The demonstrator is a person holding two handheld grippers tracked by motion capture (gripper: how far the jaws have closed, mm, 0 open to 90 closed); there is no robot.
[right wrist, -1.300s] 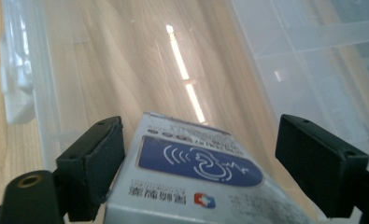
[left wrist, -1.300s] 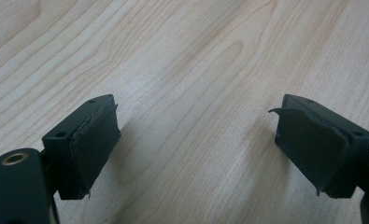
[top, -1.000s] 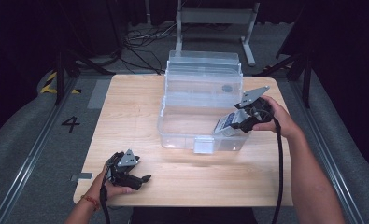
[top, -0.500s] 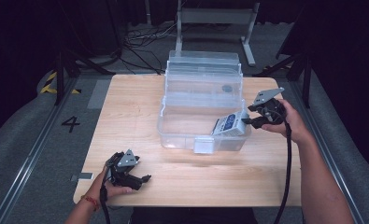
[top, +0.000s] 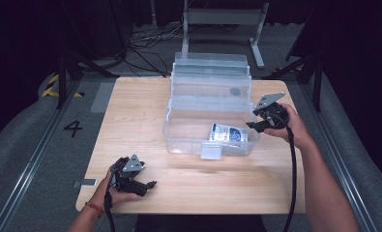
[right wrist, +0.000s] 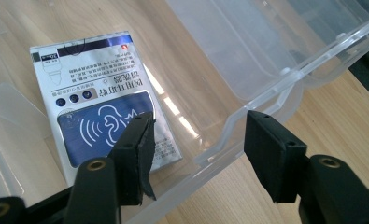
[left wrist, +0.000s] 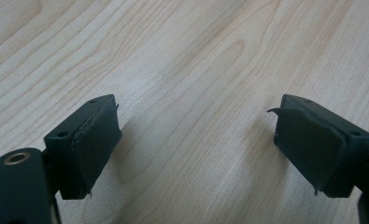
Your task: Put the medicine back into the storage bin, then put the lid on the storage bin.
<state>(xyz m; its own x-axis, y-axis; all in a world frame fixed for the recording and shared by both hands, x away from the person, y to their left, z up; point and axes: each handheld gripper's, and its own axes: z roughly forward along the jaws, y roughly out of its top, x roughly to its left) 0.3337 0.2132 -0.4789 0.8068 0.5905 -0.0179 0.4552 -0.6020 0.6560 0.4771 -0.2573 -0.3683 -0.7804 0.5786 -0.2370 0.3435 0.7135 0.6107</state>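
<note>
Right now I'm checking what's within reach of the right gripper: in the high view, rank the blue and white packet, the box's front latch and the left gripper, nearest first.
1. Blue and white packet: lying in the clear box's right end, just left of the right gripper.
2. Front latch: on the box's near wall, toward the middle.
3. Left gripper: at the table's near left edge.

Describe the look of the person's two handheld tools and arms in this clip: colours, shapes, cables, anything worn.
Both tools are black. The left tool and the right tool each carry a grey three-cornered plate on top and trail a black cable toward the person. Each ends in two blocky black jaws with dark flat pads; brass-coloured screw holes sit near the jaw bases. The forearms are bare, and a red band sits at the left wrist.
</note>
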